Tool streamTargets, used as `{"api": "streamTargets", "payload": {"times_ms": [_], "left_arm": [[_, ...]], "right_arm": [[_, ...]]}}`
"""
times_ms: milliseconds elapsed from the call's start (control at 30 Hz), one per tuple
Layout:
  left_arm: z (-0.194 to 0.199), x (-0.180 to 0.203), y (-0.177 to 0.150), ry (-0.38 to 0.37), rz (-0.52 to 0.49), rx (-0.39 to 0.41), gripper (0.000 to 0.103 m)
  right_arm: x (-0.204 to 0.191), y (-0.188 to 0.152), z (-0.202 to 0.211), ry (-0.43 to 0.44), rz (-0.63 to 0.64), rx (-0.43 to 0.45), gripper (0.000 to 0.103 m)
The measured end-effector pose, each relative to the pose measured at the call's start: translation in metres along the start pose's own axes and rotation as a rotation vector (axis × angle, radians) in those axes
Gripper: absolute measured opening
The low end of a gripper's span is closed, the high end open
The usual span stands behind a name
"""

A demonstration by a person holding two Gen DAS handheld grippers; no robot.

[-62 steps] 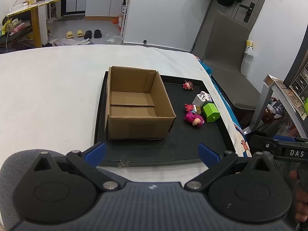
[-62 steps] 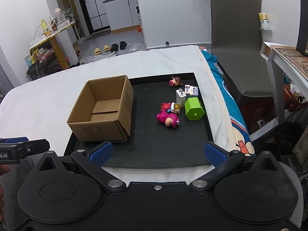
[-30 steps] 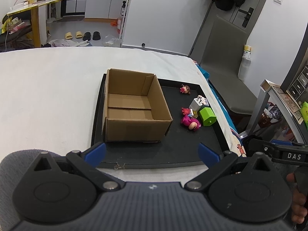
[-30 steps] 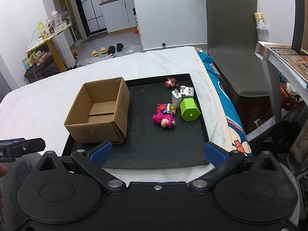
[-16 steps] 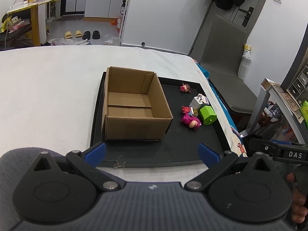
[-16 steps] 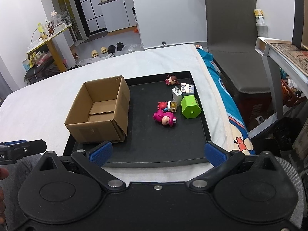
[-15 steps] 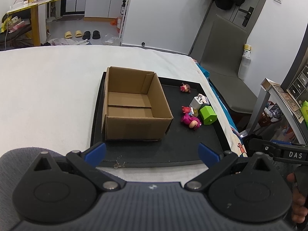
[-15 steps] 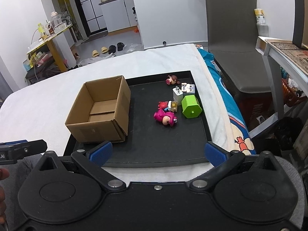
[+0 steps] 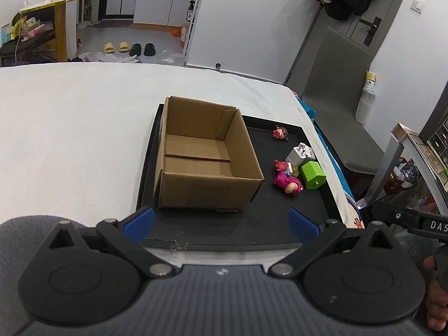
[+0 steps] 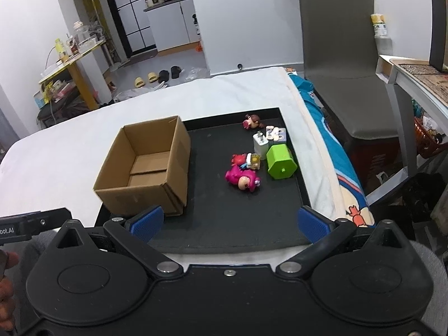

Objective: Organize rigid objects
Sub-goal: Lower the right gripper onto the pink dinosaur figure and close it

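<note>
Your right claw (image 10: 229, 222) was wide open and held nothing, and so was your left claw (image 9: 221, 221). The pink plastic pig toy (image 10: 243, 178) lay on the black flat tray (image 10: 240, 235), far ahead of your right claw, right of the empty brown cardboard box (image 10: 145, 173).

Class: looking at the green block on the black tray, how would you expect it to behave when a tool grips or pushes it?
The green block looks like hard plastic, so probably stiff. Its flat faces suggest sliding, not rolling. Crowded by the white charger, a push may shift that too.
</note>
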State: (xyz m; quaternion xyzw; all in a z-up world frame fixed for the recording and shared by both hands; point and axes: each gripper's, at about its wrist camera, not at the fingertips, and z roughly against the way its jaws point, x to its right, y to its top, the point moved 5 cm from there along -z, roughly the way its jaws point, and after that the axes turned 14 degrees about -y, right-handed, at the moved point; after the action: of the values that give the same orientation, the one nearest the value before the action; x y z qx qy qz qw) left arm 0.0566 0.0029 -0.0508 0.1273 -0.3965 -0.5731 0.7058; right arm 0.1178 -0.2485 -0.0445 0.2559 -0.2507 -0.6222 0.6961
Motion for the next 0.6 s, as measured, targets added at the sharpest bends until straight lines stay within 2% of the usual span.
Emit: {"api": "streamTargets", "payload": {"times_ms": [400,600], "left_arm": [[-0.015,-0.027,0.024,0.044,0.06,0.006,0.1],[-0.022,-0.036,0.042,0.065,0.073,0.005,0.099]], "right_arm": [[0.012,0.021,-0.038,0.032,-0.06,-0.098,0.102],[0.019,0.039,-0.057,0.065,-0.117,-0.142,0.095]]}}
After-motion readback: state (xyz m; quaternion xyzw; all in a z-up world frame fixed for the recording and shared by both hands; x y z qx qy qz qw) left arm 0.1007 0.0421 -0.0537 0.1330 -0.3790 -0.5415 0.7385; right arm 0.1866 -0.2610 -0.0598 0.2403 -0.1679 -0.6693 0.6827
